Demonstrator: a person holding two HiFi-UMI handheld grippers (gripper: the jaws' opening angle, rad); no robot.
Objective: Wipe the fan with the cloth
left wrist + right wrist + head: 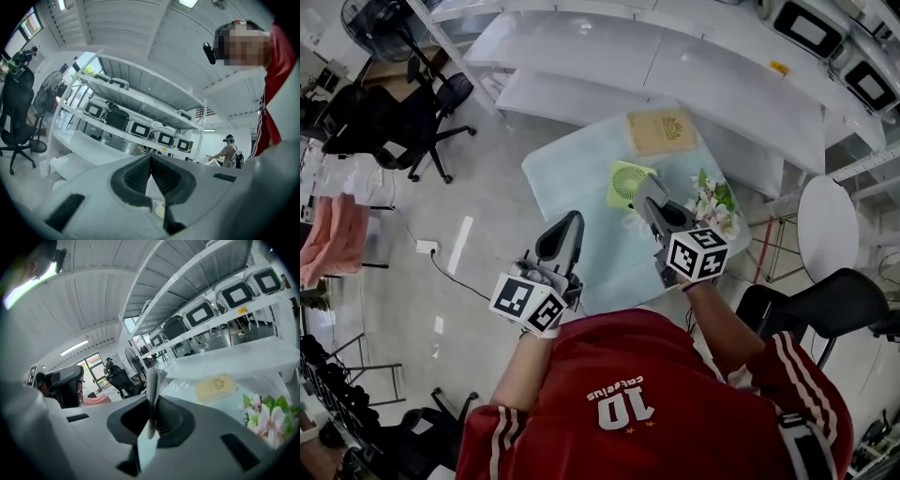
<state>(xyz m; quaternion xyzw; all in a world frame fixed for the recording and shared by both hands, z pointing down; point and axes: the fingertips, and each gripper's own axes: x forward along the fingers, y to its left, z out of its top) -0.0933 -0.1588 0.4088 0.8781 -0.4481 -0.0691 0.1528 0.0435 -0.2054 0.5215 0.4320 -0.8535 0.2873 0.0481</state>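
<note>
Fan (623,187), green, sits mid-bench (581,178). Nearer than fan: left claw (573,218) is closed and empty, at the bench's left edge. Right claw (644,184) is clamped on a thin ribbed cloth (153,390), with its tip over fan's right side. Flowers (712,202) are just right of fan. Tan book (661,131) lies beyond fan, white shelves (675,56) further back.

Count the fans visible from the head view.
2. A small green fan lies on the table at the right gripper tip; a pedestal fan stands top left near the office chairs. Others may be hidden.
</note>
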